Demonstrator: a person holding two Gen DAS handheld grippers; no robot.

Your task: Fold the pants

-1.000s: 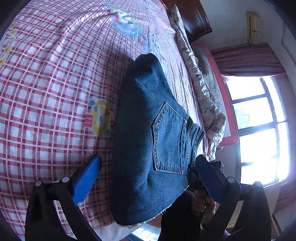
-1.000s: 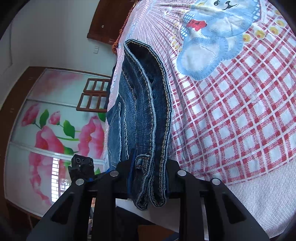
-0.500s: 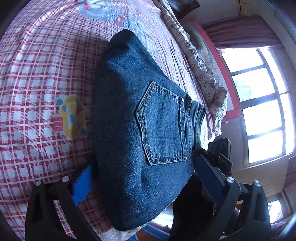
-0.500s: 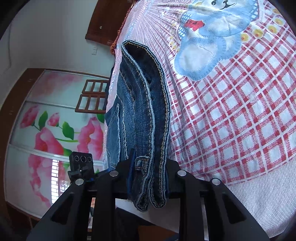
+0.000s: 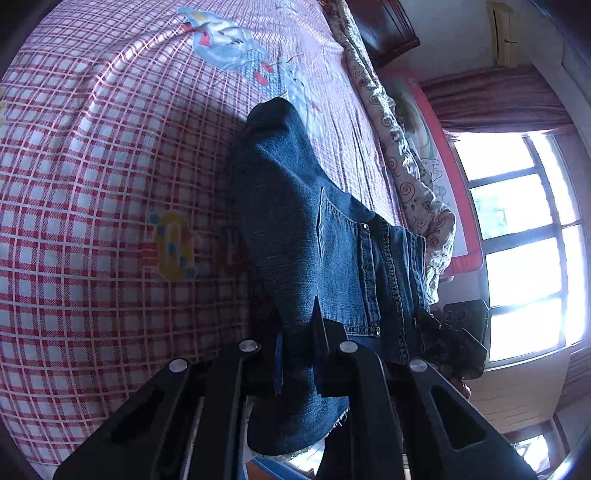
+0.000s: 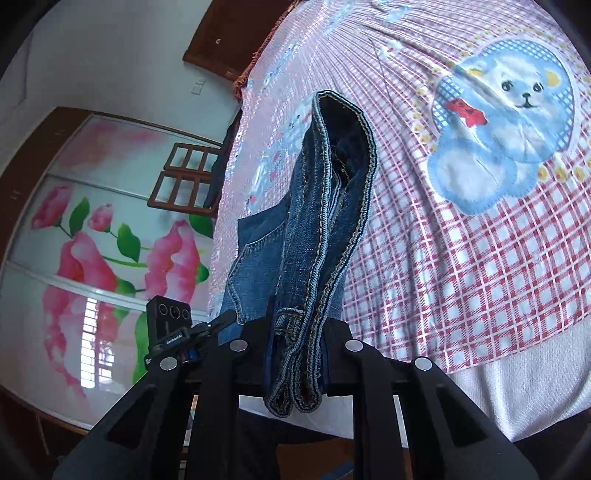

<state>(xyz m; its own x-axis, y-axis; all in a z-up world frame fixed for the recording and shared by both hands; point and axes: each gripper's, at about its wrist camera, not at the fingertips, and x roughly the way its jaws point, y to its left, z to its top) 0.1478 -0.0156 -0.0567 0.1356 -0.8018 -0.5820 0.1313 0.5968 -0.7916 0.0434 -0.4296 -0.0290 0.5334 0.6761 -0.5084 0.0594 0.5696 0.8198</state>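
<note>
Dark blue jeans (image 5: 295,206) lie folded lengthwise on the red-checked bedsheet (image 5: 92,184), back pocket up. My left gripper (image 5: 299,332) is shut on a pinched fold of denim at the near end, beside the pocket. The right wrist view looks along the stacked waistband of the jeans (image 6: 325,206), which is lifted off the bed. My right gripper (image 6: 295,332) has the waistband layers between its jaws, which are closing and pressing on them. The right gripper (image 5: 458,332) also shows past the waistband in the left wrist view, and the left gripper (image 6: 170,321) in the right wrist view.
A swirl-patterned quilt (image 5: 417,192) runs along the far side of the bed, under a bright window (image 5: 524,240). A dark wooden headboard (image 5: 384,29) stands at the top. A flower-painted wardrobe (image 6: 92,258) faces the bed. A bear print (image 6: 506,136) marks the sheet.
My left gripper's jaws went from wide open around the jeans to shut on a fold of denim. My right gripper rose, lifting the waistband off the bed.
</note>
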